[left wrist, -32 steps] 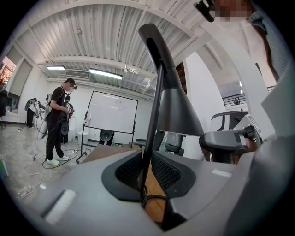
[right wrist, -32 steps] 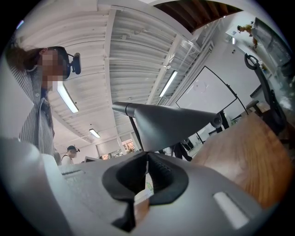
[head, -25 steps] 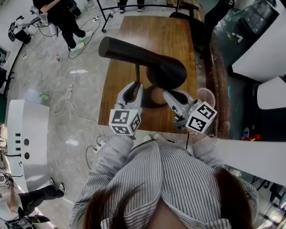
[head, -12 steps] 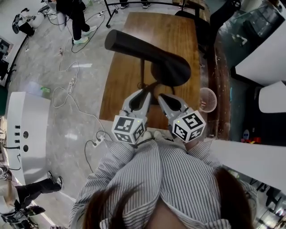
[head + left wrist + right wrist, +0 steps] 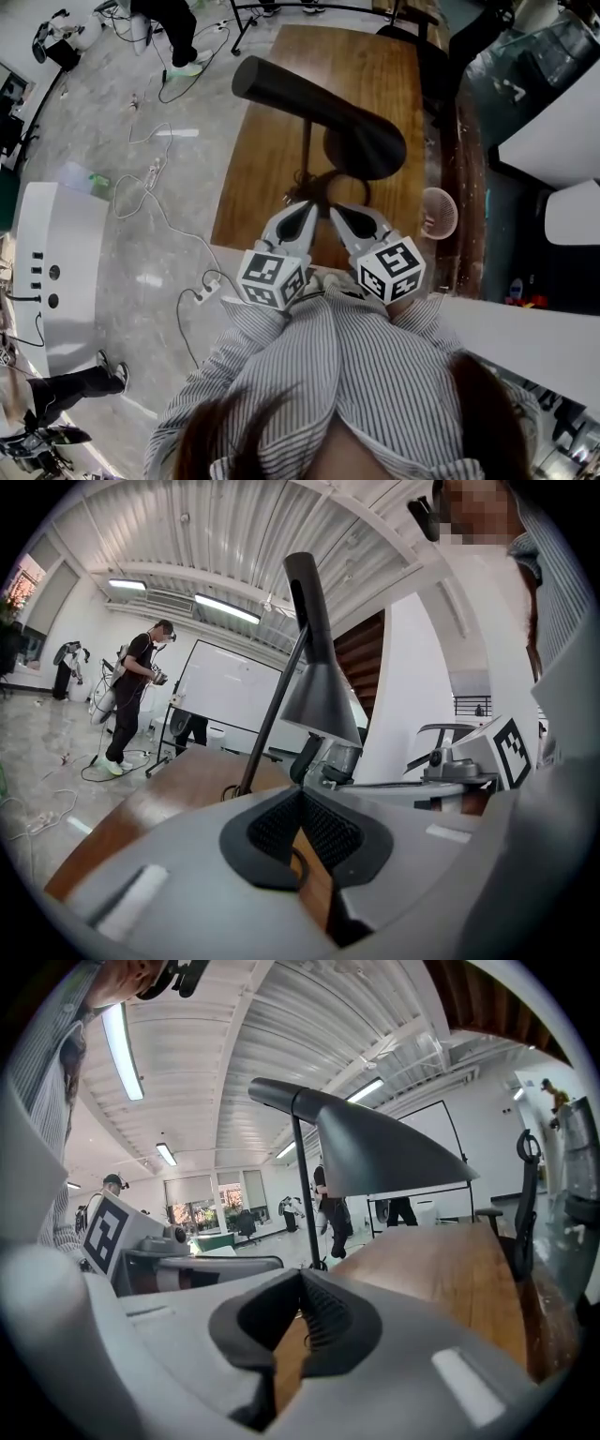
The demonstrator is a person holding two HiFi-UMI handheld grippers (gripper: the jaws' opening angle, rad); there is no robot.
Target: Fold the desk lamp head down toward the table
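Observation:
The black desk lamp stands upright on the wooden table (image 5: 272, 202). Its cone-shaped head (image 5: 366, 141) with a long tube (image 5: 277, 86) sits atop a thin pole (image 5: 307, 155), well above the tabletop. My left gripper (image 5: 308, 209) and right gripper (image 5: 337, 213) lie side by side near the table's near edge, just short of the lamp's foot and touching nothing. Both are shut with nothing between the jaws. The left gripper view shows the lamp head (image 5: 319, 691) above the shut left gripper (image 5: 298, 797). In the right gripper view the lamp head (image 5: 375, 1147) sits above the shut right gripper (image 5: 302, 1283).
A small round pink fan (image 5: 436, 212) sits at the table's right edge. A dark cable (image 5: 302, 178) coils by the lamp's foot. A black chair (image 5: 412, 42) stands at the far end. Cables (image 5: 150, 192) trail on the floor at left, and people stand beyond.
Both grippers have drawn together and back toward the table's near edge, the right one swinging left. The lamp stands as before.

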